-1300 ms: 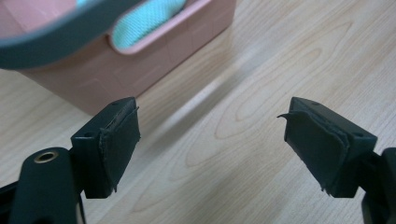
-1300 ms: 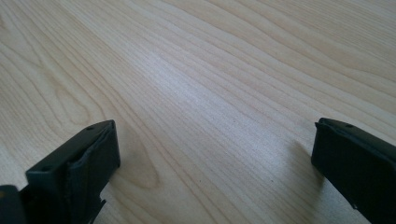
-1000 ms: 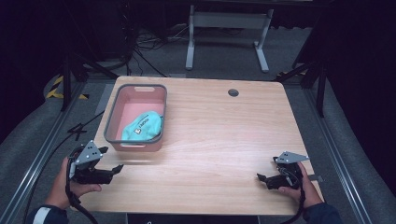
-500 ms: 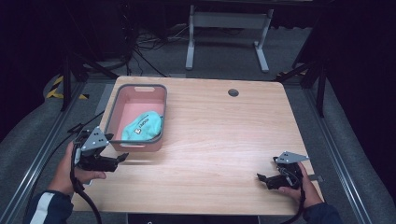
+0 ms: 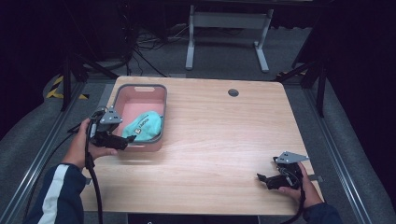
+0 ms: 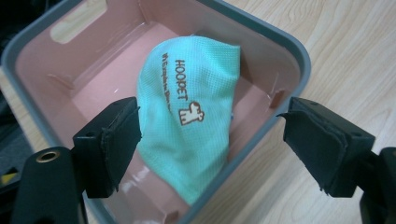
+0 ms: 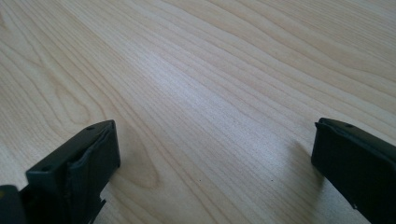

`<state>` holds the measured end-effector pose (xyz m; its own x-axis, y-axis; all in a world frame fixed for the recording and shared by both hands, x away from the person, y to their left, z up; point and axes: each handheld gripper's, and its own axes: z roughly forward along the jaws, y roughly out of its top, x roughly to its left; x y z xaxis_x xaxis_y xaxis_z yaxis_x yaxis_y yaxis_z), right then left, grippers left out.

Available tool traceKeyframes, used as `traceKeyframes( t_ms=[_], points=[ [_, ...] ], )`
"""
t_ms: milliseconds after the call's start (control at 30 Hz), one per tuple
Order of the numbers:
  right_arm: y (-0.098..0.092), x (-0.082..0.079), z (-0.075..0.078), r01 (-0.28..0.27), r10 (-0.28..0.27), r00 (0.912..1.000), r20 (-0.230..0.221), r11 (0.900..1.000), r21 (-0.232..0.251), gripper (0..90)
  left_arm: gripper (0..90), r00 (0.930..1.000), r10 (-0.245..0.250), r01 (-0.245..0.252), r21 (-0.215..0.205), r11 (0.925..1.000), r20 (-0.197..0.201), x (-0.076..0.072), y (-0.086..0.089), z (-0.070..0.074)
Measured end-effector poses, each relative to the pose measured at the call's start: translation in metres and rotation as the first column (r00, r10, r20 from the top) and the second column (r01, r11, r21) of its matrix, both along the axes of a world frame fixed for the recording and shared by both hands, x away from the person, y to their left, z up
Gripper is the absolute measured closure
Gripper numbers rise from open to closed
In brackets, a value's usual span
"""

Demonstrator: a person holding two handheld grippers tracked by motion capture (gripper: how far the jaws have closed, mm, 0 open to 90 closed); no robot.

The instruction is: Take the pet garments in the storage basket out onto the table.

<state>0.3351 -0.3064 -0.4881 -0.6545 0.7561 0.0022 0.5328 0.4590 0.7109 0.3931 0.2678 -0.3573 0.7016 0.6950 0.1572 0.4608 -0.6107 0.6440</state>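
The left gripper (image 6: 210,140) hangs over the pink bin's (image 6: 299,70) near corner, fingers spread to straddle the teal mesh cloth (image 6: 191,126) inside; the right gripper (image 5: 271,179) rests released on the worktop (image 5: 233,140).

The table (image 5: 219,140) is showing a pale wood-grain top with a smooth, faintly sheened finish. The bin (image 6: 285,60) is looking like glossy pink plastic under a matt grey rim. The teal cloth (image 6: 196,121) is showing a fine mesh weave, and the jaws are wearing rough matt black pads.
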Motion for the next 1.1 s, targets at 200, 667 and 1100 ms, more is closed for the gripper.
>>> traceKeyframes(
  t_ms=[200, 667, 1100],
  points=[
    [0.000, 0.000, 0.000, 0.000, 0.000, 1.0000, 0.000, 1.000, 0.000, 1.3, 17.6, 0.9990, 0.016, -0.014, 0.050, 0.9986, -0.043, 0.029, -0.009, -0.009],
    [0.000, 0.000, 0.000, 0.002, -0.002, 1.0000, 0.000, 1.000, 0.001, 1.3, 18.5, 0.9805, 0.032, 0.004, 0.184, 0.9830, -0.194, 0.083, -0.033, -0.031],
    [0.000, 0.000, 0.000, 0.000, 0.000, 1.0000, 0.000, 1.000, 0.001, 1.3, 17.6, 0.9420, 0.074, 0.004, 0.232, 0.9726, -0.327, 0.114, -0.046, -0.062]
  ],
)
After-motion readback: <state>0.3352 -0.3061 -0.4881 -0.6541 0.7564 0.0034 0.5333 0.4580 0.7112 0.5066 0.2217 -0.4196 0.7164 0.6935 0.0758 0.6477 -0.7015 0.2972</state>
